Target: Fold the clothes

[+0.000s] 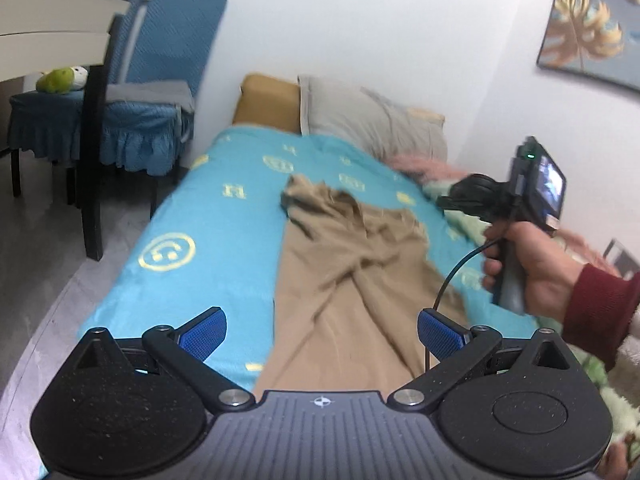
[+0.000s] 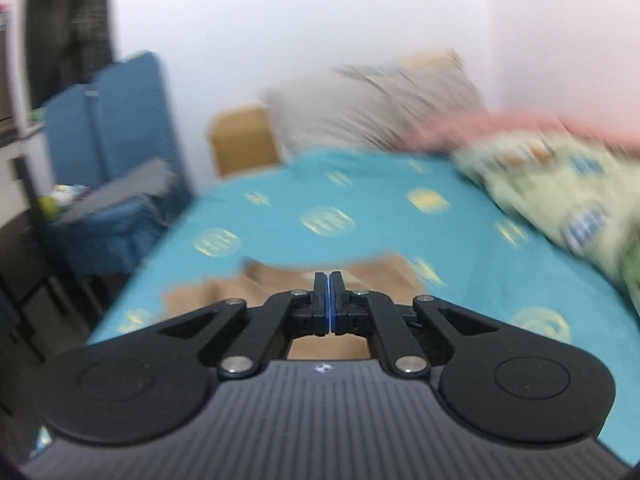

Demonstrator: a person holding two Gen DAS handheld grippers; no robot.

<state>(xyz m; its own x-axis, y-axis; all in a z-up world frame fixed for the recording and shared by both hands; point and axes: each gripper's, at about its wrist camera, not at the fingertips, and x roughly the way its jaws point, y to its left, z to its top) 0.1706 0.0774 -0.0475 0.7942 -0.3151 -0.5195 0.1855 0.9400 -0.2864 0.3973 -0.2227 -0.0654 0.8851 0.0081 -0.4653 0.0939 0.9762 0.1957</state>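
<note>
Tan garment (image 1: 344, 264) lies crumpled lengthwise on the turquoise bedsheet (image 1: 208, 216), centre frame, directly ahead of the left gripper (image 1: 322, 332), whose blue pads stand wide apart with nothing between them. Right gripper (image 2: 328, 300): jaws pressed together above the garment's blurred edge (image 2: 280, 280); apparently nothing pinched. Grey pillow (image 1: 368, 120) at upper centre.

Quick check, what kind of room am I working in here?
Most likely a bedroom at home. A bed with a turquoise patterned sheet and a grey pillow at its head fills the view, tan trousers lie spread on it, and a blue-covered chair stands beside it.
</note>
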